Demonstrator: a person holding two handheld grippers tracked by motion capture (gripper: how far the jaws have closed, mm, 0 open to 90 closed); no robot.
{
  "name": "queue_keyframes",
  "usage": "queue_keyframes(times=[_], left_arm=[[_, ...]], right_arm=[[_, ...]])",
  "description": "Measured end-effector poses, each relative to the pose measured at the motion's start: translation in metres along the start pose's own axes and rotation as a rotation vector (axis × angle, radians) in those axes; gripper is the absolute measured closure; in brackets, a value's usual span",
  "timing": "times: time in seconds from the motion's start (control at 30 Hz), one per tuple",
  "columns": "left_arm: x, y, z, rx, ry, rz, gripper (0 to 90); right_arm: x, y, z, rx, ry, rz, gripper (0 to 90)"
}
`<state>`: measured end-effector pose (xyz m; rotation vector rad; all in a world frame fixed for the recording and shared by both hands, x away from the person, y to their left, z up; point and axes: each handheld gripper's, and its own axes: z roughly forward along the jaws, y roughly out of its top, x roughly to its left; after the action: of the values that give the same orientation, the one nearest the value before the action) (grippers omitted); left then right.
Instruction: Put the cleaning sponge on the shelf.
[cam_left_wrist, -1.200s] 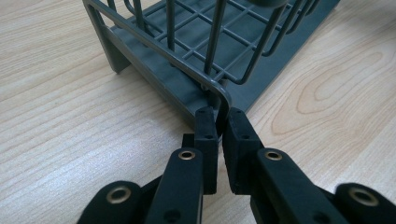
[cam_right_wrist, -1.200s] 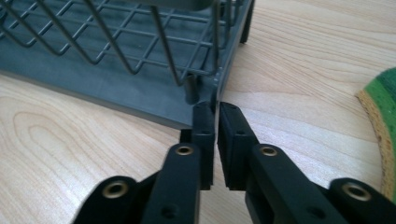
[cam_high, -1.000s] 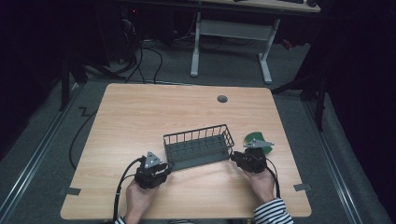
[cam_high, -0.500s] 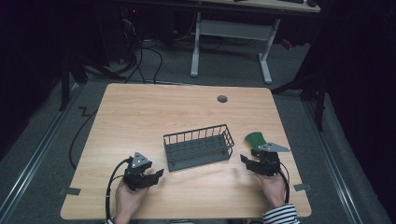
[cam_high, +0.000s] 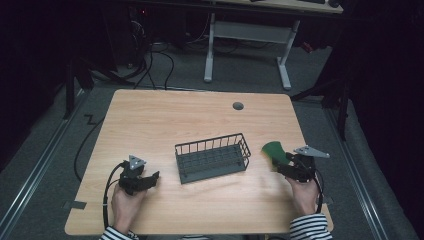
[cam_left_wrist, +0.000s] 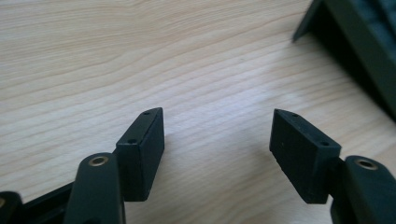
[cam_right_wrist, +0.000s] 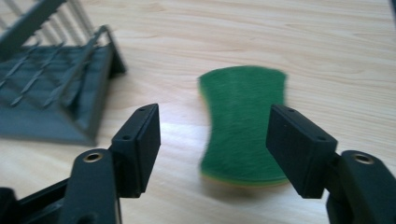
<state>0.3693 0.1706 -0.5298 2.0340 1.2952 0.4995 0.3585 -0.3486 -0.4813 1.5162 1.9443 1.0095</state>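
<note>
A green sponge (cam_high: 274, 151) (cam_right_wrist: 243, 123) with a yellow underside lies flat on the wooden table (cam_high: 190, 120), right of a dark wire basket (cam_high: 212, 157) (cam_right_wrist: 51, 79). My right gripper (cam_high: 286, 168) (cam_right_wrist: 214, 140) is open just short of the sponge, its jaws pointing at it with nothing between them. My left gripper (cam_high: 150, 178) (cam_left_wrist: 217, 137) is open at the table's front left, left of the basket, over bare wood. A corner of the basket (cam_left_wrist: 359, 42) appears at the upper right of the left gripper view.
A round grey cable port (cam_high: 238, 106) sits near the table's far edge. Beyond the table stand a white desk frame (cam_high: 247, 45) and cables on the grey floor. A rail runs along the floor at left.
Both grippers have drawn away from the basket's ends: the left one to the left and toward the front, the right one to the right, beside the sponge. The basket stays in place.
</note>
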Motion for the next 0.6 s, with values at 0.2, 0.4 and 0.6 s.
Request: queue_keyframes(times=[0.2, 0.4, 0.6], left_arm=[[0.003, -0.004, 0.002, -0.037, 0.025, 0.001, 34.8], [0.003, -0.005, 0.004, -0.048, 0.024, 0.005, 30.6], [0.003, -0.005, 0.004, -0.05, 0.023, 0.001, 30.4]], right_arm=[[-0.012, 0.006, 0.006, 0.025, -0.032, 0.013, 31.0], [-0.014, 0.018, 0.017, 0.061, -0.061, -0.002, 24.9], [-0.011, 0.027, 0.035, 0.122, -0.072, -0.039, 23.1]])
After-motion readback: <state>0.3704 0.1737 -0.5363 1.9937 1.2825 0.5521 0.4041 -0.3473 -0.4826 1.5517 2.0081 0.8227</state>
